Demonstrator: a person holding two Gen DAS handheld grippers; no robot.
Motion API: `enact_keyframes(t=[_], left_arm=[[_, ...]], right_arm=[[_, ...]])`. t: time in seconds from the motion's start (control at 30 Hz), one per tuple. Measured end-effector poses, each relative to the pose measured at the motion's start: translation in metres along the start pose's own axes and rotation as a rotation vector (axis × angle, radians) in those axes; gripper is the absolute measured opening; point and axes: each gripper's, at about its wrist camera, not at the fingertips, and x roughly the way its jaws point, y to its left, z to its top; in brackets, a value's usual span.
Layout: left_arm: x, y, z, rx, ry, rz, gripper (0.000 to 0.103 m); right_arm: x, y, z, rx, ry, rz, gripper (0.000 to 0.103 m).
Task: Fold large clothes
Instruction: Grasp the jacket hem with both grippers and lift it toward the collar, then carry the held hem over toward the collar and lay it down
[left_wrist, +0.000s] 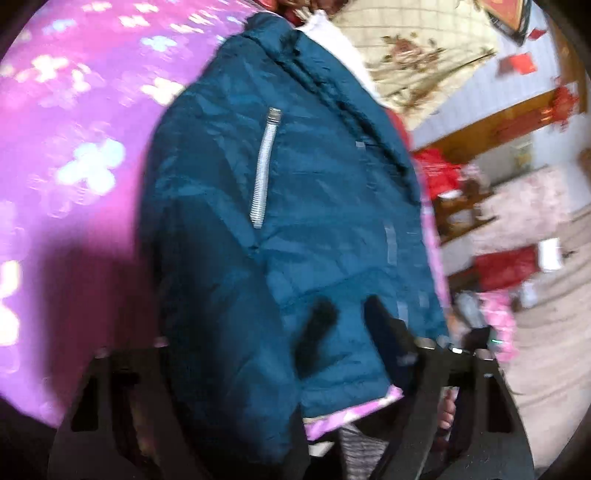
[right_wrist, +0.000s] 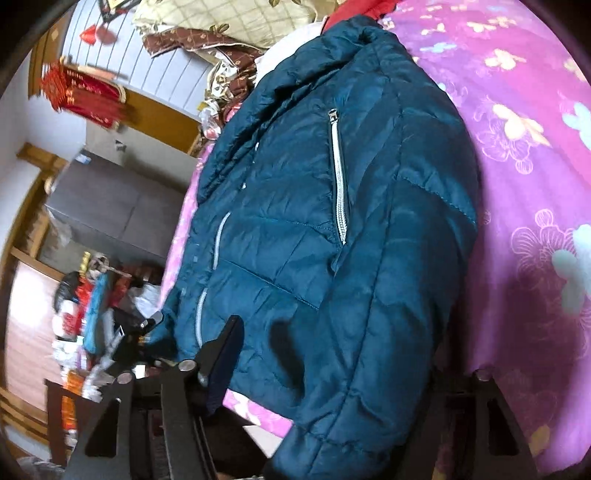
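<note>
A dark teal puffer jacket (left_wrist: 295, 206) lies on a purple floral bedspread (left_wrist: 74, 147), its white pocket zipper (left_wrist: 264, 166) facing up. In the left wrist view only one finger (left_wrist: 384, 328) of my left gripper (left_wrist: 280, 354) shows clearly, resting on the hem; the other is under the fabric, so it looks shut on the jacket's bottom edge. In the right wrist view the jacket (right_wrist: 332, 221) fills the middle. My right gripper (right_wrist: 332, 369) has its left finger (right_wrist: 225, 354) on the hem, with the sleeve draped over the other side.
The bed's edge (right_wrist: 177, 236) runs beside the jacket. Beyond it are a grey cabinet (right_wrist: 110, 214), cluttered items on a low table (right_wrist: 92, 314), folded quilts (right_wrist: 221, 22) at the bed's head, and red decorations (right_wrist: 81, 92) on the wall.
</note>
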Motion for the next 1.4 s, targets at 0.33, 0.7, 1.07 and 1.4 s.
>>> enact_keyframes(t=[0.33,0.7,1.07,1.4], left_arm=[[-0.034,-0.018,-0.008,0.019,-0.090,0.181,0.014],[-0.081,-0.051,-0.018,0.070,-0.194,0.171,0.012],[-0.131,-0.068,-0.050,0.104,-0.262,0.155,0.012],[-0.140,-0.114,-0.003,0.249,-0.397,0.262,0.013]], right_arm=[[-0.024,0.011,0.005,-0.029,-0.083,-0.078,0.019],[-0.062,0.047,0.002,-0.128,-0.124,-0.036,0.016],[-0.097,0.075,-0.010,-0.196,-0.148,0.004,0.015],[-0.107,0.115,0.043,-0.292,-0.243,-0.015,0.015]])
